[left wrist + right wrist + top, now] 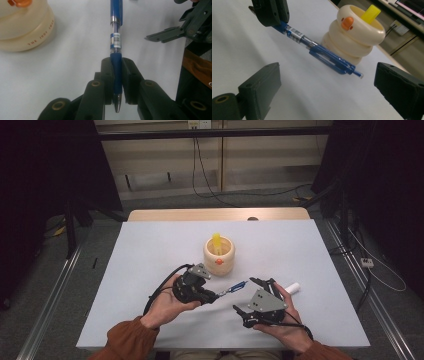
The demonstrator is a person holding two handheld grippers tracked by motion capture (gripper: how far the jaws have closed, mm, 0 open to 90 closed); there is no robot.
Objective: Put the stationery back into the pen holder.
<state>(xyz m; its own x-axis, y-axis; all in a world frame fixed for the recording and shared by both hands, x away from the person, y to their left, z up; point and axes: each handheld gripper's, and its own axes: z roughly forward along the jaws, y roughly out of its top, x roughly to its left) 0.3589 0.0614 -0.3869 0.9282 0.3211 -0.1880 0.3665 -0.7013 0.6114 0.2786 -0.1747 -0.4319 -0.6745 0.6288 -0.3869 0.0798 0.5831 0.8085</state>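
A: Start at the near edge. What's the right gripper [248, 296] doing?

B: It sits in the person's right hand, low and to the right on the white table [150, 255], jaws spread wide with nothing between them. In the right gripper view the two black pads stand well apart, framing the blue pen [322, 53] without touching it.

A: And the left gripper [216, 296]?

B: Just left of centre, in the left hand, clenched on the pen. The left gripper view shows the pads pressed against the dark blue grip section from both sides, the silver writing tip poking back between the jaws toward the hand.

A: So which way does the pen run?

B: Its long axis follows the left gripper's own line. In the high view it points right and slightly away from the person, clip and button end leading, held clear above the table toward the open right gripper.

A: What's beyond it?

B: A cream duck-shaped pen holder [219, 255] of stacked rings with an orange beak, farther back near the table's middle, a yellow stick [217, 242] standing in it. A white cylinder [292, 287] lies just right of the right hand.
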